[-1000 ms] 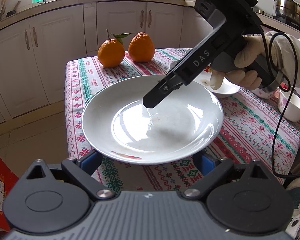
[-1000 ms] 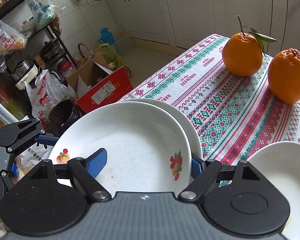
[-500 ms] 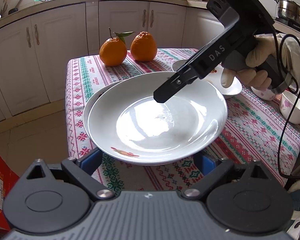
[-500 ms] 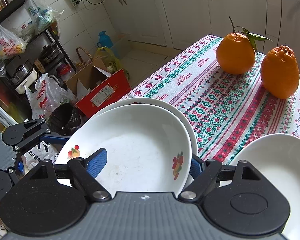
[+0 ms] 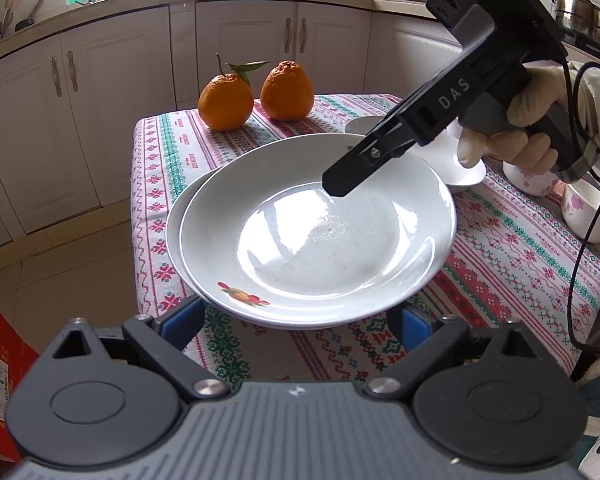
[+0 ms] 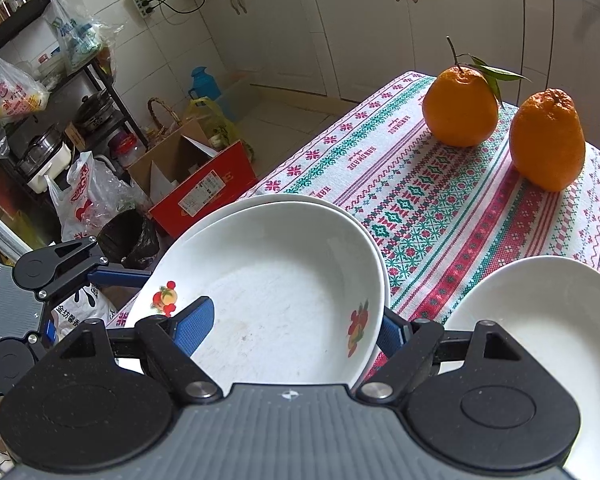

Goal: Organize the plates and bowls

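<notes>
Step in hand: I judge I am nesting the top plate (image 6: 284,280) onto the lower plate (image 5: 176,216) at the near left corner of the table (image 6: 420,200).
Right gripper (image 6: 296,324): one blue finger sits inside the plate's well, the other outside its rim, so it is pinching the wall of the top plate on its right side.
Left gripper (image 5: 296,316): spread wide, both blue fingers low beside the near edge of the stack; I see nothing between them.
Plate position: the top plate sits offset, with a crescent of the lower rim showing on the far left side; whether it rests fully down I cannot tell.
How to do it well: I would slide the top plate a touch toward the far left until the rims line up, keep it level, then ease the pinch apart.
Risk: the stack lies close to the table's edge, so no push outward.
Left to sort: another plate (image 6: 540,320) at right, small bowls (image 5: 588,212) far right.
Leave alone: two oranges (image 6: 460,108) at the far end.
</notes>
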### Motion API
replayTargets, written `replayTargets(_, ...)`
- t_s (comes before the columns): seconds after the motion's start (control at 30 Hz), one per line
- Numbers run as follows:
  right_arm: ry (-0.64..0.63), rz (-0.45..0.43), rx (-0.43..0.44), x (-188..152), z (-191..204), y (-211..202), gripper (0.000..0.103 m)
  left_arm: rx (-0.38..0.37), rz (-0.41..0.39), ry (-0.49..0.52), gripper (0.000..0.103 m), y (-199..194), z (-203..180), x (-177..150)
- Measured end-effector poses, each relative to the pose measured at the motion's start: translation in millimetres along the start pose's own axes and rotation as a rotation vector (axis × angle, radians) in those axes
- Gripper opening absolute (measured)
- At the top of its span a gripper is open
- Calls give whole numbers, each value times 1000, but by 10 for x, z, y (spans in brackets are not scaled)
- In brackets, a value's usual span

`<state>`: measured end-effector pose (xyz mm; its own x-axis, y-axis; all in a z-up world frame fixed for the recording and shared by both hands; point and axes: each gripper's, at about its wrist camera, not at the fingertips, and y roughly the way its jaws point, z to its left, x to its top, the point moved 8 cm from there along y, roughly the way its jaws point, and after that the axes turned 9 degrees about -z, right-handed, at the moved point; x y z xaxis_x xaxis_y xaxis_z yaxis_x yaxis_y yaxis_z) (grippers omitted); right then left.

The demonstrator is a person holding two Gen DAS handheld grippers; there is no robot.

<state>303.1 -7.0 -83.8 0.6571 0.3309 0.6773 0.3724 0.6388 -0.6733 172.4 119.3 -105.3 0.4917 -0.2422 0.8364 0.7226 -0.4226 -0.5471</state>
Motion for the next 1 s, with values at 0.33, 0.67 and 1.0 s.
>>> replayTargets(0.33,8,-14,-26,-19,21,-74,87,4,-3,0,97,-3,-2,-5)
replayTargets(0.67,20,-20,-60,-131,76,-141,87,4,-8,-1,97,-2,-4,-1)
replayTargets(1.0,-4,-40,-106,-246,159,-166,87,-3,-13,-12,98,-11,6,2)
